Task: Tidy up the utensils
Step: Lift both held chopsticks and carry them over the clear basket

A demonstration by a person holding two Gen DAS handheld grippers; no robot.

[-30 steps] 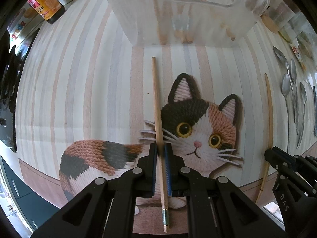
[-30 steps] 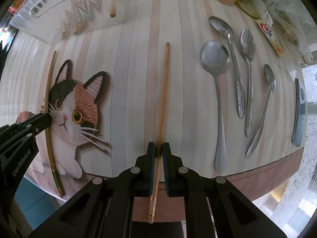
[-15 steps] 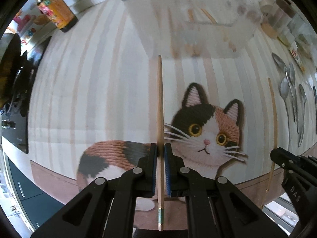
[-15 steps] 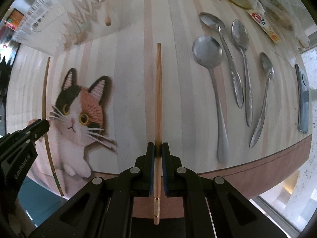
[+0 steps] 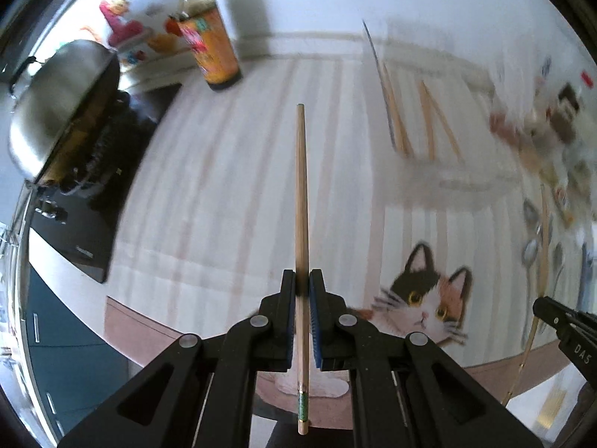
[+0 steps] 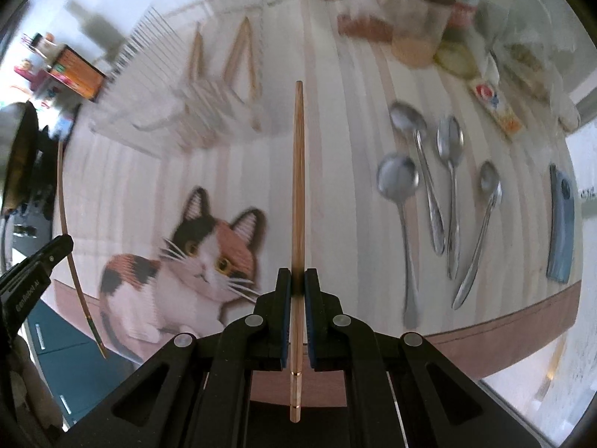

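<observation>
Left tongs (image 5: 302,287) pinching a green-banded wooden chopstick (image 5: 301,201) tight, shaft pointing straight ahead, clear of the table (image 5: 209,201). Right tongs (image 6: 297,283) clamping a second chopstick with brass-coloured rings (image 6: 297,186) the same way, tip raised off the striped cloth. Lying just beyond, the printed calico cat (image 6: 194,254) on the tablecloth, between the two pairs of tongs. Resting further right, four metal spoons (image 6: 429,186) side by side, with a blue-grey flat object (image 6: 561,220) just beside them near the table edge; too blurred for a closer name. Standing further back, a clear plastic drainer rack (image 6: 179,115), blurred, holding several chopsticks already upright at a slant (image 6: 238,59). Crowding the far right corner, jars and packets (image 6: 421,22), smeared by motion. Showing far left in the left view, an amber sauce bottle (image 5: 209,48) by the wall and a steel pot lid (image 5: 56,97) over the black stove.
</observation>
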